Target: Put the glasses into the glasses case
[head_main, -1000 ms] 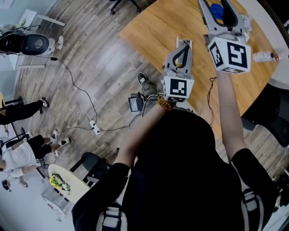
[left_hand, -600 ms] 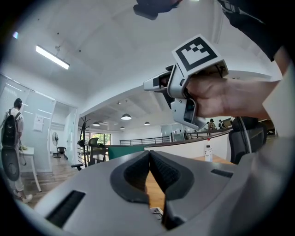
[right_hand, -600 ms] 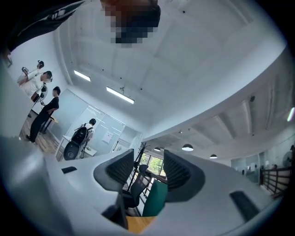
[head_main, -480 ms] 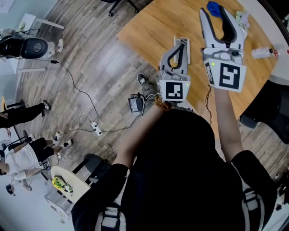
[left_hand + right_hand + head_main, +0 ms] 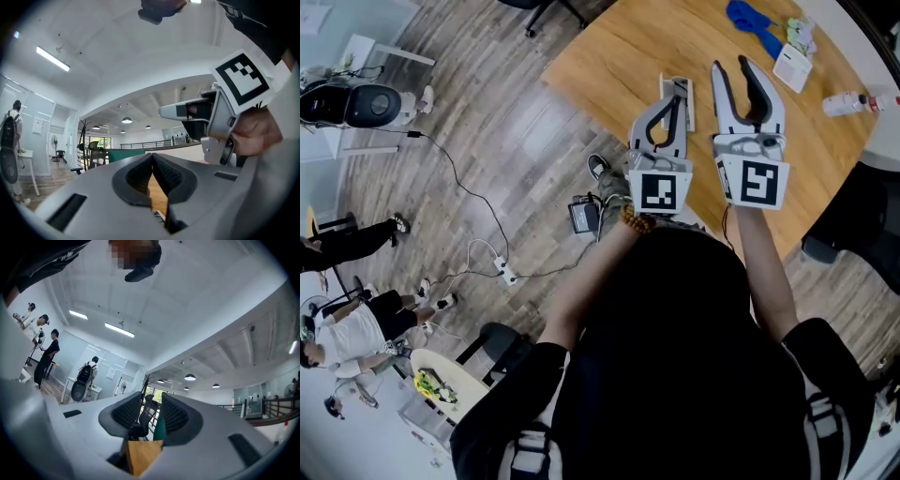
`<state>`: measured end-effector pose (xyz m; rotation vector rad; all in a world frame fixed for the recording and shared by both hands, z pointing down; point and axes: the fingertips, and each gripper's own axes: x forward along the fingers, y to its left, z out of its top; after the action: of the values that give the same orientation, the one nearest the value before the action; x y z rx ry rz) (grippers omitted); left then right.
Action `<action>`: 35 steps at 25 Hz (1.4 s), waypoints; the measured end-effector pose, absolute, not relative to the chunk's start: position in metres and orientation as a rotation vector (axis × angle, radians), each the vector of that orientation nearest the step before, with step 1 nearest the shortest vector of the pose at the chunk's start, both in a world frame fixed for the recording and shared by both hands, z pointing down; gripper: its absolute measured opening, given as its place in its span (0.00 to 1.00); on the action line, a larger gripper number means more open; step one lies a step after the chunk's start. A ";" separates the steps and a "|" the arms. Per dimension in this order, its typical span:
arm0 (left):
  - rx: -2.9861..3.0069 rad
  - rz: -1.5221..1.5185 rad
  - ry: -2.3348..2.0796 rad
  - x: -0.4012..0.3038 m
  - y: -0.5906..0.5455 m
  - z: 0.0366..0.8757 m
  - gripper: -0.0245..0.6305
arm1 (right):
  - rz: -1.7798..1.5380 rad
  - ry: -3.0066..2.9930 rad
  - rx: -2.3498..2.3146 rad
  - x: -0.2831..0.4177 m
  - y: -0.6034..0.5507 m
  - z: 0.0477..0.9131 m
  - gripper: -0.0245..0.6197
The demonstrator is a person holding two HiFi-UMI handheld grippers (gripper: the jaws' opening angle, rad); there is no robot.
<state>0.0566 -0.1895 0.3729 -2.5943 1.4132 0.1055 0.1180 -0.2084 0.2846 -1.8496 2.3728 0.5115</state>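
My left gripper [image 5: 675, 87] hangs over the near edge of the wooden table [image 5: 619, 47], and in the left gripper view its jaws [image 5: 152, 158] meet with nothing between them. Just to its right my right gripper [image 5: 734, 66] stands open and empty. Its jaws have just been closing, and the right gripper view [image 5: 151, 401] still shows a gap between them. A blue object [image 5: 757, 23] lies on the far part of the table, beyond the right gripper. I cannot pick out glasses or a case with certainty.
A small white flat item [image 5: 687, 94] lies by the left gripper's tip. On the table's right side lie a white card [image 5: 792, 67] and a small bottle [image 5: 847, 104]. Cables and a power strip [image 5: 502, 272] cross the wooden floor. People stand at the far left.
The right gripper has drawn back from over the blue object toward the person and sunk, with its jaws narrower. The left gripper has stayed about where it was.
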 end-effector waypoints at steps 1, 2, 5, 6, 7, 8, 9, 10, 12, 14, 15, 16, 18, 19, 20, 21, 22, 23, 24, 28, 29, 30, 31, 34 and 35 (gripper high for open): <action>-2.595 0.109 1.404 0.058 -0.189 0.372 0.07 | 0.498 2.375 -1.860 0.119 -0.206 0.291 0.27; -2.597 0.112 1.395 0.059 -0.188 0.372 0.07 | 0.484 2.381 -1.873 0.120 -0.204 0.298 0.27; -2.617 0.125 1.387 0.062 -0.187 0.373 0.07 | 0.432 2.397 -1.910 0.125 -0.200 0.320 0.23; -2.619 0.132 1.384 0.064 -0.187 0.373 0.07 | 0.419 2.405 -1.920 0.127 -0.199 0.327 0.22; -2.619 0.139 1.380 0.066 -0.187 0.373 0.07 | 0.407 2.417 -1.933 0.129 -0.198 0.334 0.21; -2.621 0.142 1.375 0.068 -0.186 0.373 0.07 | 0.397 2.434 -1.949 0.132 -0.196 0.343 0.19; -2.624 0.145 1.369 0.070 -0.186 0.374 0.07 | 0.390 2.448 -1.967 0.134 -0.194 0.351 0.17; -2.626 0.151 1.362 0.072 -0.186 0.374 0.07 | 0.381 2.454 -1.984 0.137 -0.193 0.357 0.14; -2.634 0.151 1.352 0.076 -0.186 0.376 0.07 | 0.340 2.452 -2.015 0.142 -0.191 0.369 0.12; -2.651 0.125 1.347 0.078 -0.186 0.379 0.07 | 0.289 2.464 -2.046 0.145 -0.190 0.383 0.08; -2.658 0.123 1.345 0.080 -0.186 0.381 0.07 | 0.265 2.483 -2.063 0.147 -0.188 0.392 0.07; -2.663 0.131 1.343 0.080 -0.185 0.381 0.07 | 0.246 2.501 -2.076 0.148 -0.186 0.400 0.06; -2.668 0.139 1.340 0.081 -0.185 0.382 0.07 | 0.219 2.519 -2.089 0.149 -0.184 0.409 0.05; -2.669 0.132 1.338 0.081 -0.184 0.383 0.07 | 0.204 2.524 -2.093 0.148 -0.183 0.412 0.05; -2.671 0.123 1.338 0.081 -0.184 0.385 0.07 | 0.185 2.529 -2.098 0.148 -0.183 0.414 0.05; -2.674 0.113 1.339 0.081 -0.184 0.388 0.07 | 0.165 2.537 -2.101 0.147 -0.182 0.417 0.05; -2.681 0.105 1.344 0.080 -0.184 0.390 0.07 | 0.144 2.548 -2.102 0.146 -0.182 0.421 0.05; -2.690 0.103 1.355 0.080 -0.184 0.391 0.07 | 0.124 2.559 -2.103 0.145 -0.181 0.426 0.05; -2.704 0.107 1.371 0.079 -0.184 0.392 0.07 | 0.103 2.571 -2.101 0.144 -0.181 0.431 0.05; -2.722 0.073 1.399 0.078 -0.182 0.399 0.07 | 0.047 2.624 -2.081 0.137 -0.176 0.446 0.05; -2.723 0.065 1.398 0.077 -0.181 0.402 0.07 | 0.040 2.636 -2.073 0.135 -0.175 0.449 0.05; -2.727 0.065 1.395 0.077 -0.180 0.405 0.07 | 0.031 2.647 -2.065 0.133 -0.175 0.451 0.05; -2.733 0.069 1.393 0.078 -0.180 0.407 0.07 | 0.024 2.657 -2.059 0.132 -0.174 0.453 0.05; -2.740 0.062 1.391 0.078 -0.177 0.412 0.07 | 0.011 2.683 -2.047 0.130 -0.173 0.460 0.05; -2.740 0.054 1.394 0.077 -0.177 0.414 0.07 | 0.004 2.694 -2.050 0.130 -0.172 0.462 0.05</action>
<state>0.0773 -0.1770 0.4141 -2.7402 1.3941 0.0544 0.1296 -0.1722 0.4616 -2.0498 2.6943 0.0040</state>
